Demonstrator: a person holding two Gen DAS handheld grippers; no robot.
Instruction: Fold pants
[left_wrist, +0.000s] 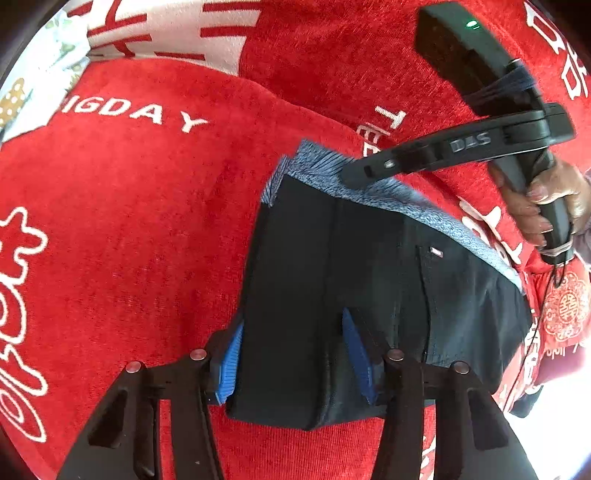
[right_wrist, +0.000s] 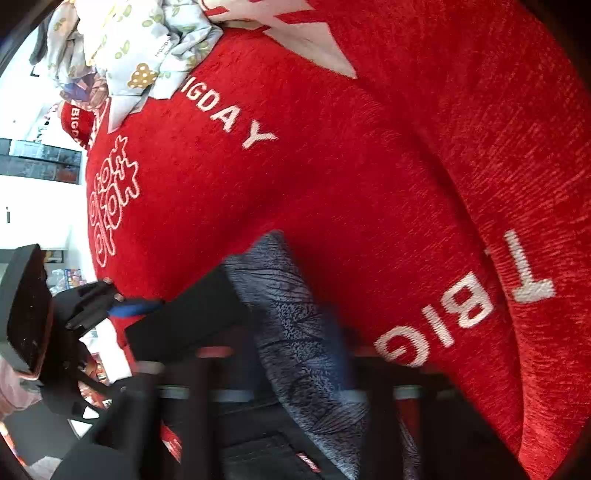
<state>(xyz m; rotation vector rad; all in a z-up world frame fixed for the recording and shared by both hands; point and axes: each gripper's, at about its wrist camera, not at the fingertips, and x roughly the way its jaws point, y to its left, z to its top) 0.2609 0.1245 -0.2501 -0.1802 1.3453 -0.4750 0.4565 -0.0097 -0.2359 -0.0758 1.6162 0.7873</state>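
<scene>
Dark navy pants (left_wrist: 332, 288) lie in a compact folded bundle on a red plush blanket (left_wrist: 147, 221) lettered in white, their lighter blue-grey waistband (left_wrist: 369, 192) showing along the far edge and a small label beside a pocket seam. Judging by the squared, layered shape, most of the folding looks done; what seems left is a last fold or a tidy-up and letting go. The cloth looks soft and fairly thick, with a rounded fold at the near edge. The left gripper (left_wrist: 291, 354) has its blue-padded fingers (left_wrist: 231, 365) apart, straddling the near folded edge of the pants, one pad beside the bundle's left side and the other resting on top. The right gripper (left_wrist: 358, 171), held in the person's hand (left_wrist: 546, 210), reaches to the waistband at the far edge; whether its fingers are apart or clamped on the band cannot be told, as its own camera is blurred there. A crumpled pale printed cloth (right_wrist: 147, 48) sits at the blanket's far corner, well apart from the pants.
</scene>
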